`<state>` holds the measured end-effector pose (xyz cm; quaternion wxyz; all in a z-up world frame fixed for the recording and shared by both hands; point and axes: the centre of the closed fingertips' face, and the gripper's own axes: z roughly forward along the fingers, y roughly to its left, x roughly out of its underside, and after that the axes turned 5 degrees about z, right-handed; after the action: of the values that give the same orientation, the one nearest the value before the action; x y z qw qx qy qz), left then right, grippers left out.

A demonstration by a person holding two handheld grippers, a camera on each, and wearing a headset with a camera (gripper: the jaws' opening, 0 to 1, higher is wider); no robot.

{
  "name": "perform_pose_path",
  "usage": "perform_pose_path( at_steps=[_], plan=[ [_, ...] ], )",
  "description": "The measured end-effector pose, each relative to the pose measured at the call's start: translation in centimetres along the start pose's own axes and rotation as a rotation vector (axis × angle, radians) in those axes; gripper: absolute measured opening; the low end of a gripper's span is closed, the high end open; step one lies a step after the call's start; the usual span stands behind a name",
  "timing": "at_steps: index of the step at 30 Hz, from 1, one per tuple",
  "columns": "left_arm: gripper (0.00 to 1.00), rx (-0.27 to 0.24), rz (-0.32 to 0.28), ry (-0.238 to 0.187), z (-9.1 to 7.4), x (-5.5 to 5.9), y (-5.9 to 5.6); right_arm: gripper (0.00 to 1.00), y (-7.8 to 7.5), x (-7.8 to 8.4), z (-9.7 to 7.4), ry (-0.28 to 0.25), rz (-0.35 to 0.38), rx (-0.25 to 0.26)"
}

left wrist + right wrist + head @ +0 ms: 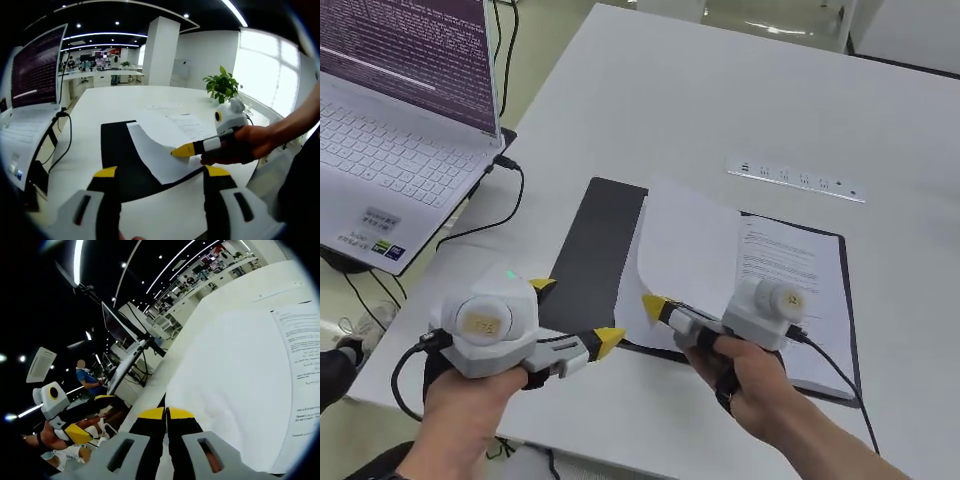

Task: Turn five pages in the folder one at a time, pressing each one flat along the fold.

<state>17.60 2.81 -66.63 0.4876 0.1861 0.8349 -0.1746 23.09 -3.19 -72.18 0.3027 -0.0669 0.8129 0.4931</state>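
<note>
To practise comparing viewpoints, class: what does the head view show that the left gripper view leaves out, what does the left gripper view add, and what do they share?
Head view's own: the socket strip set in the table, and the left hand holding the left gripper. Left gripper view's own: a potted plant, a white pillar and bright windows. Shared: the laptop, the black folder, the lifted page, and the right gripper shut on its edge.

Bright, even office light from ceiling strips (100, 36) and a glaring window (265, 65); fisheye edges bend and blur.
</note>
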Motion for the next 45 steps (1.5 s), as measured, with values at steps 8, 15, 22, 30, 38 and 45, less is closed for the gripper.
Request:
perform_pose_path(
  at_steps=[8, 15, 22, 30, 38, 45],
  plan=[
    [0.68, -0.005, -0.001, 0.001, -0.3, 0.0, 0.5, 0.00, -0.9, 1.2, 1.4, 0.027, 0.042, 0.019],
    [0.67, -0.006, -0.003, 0.005, -0.4, 0.1, 0.8, 0.00, -2.2, 2.1, 2.3, 0.046, 0.080, 0.051],
    [0.68, 0.002, -0.014, 0.012, -0.2, 0.6, 0.8, 0.00, -3.7, 3.5, 3.3, 0.041, 0.135, 0.110],
    [0.67, -0.002, -0.024, 0.022, -0.5, 1.5, 1.2, 0.00, -4.9, 4.0, 4.2, 0.031, 0.189, 0.141],
    [0.67, -0.002, -0.019, 0.042, -0.2, 1.9, 1.6, 0.02, -4.7, 3.8, 4.4, 0.019, 0.201, 0.116],
    [0.67, 0.015, -0.012, 0.050, 0.5, 1.7, 0.8, 0.10, -3.8, 3.9, 4.2, 0.031, 0.208, 0.073]
  ],
)
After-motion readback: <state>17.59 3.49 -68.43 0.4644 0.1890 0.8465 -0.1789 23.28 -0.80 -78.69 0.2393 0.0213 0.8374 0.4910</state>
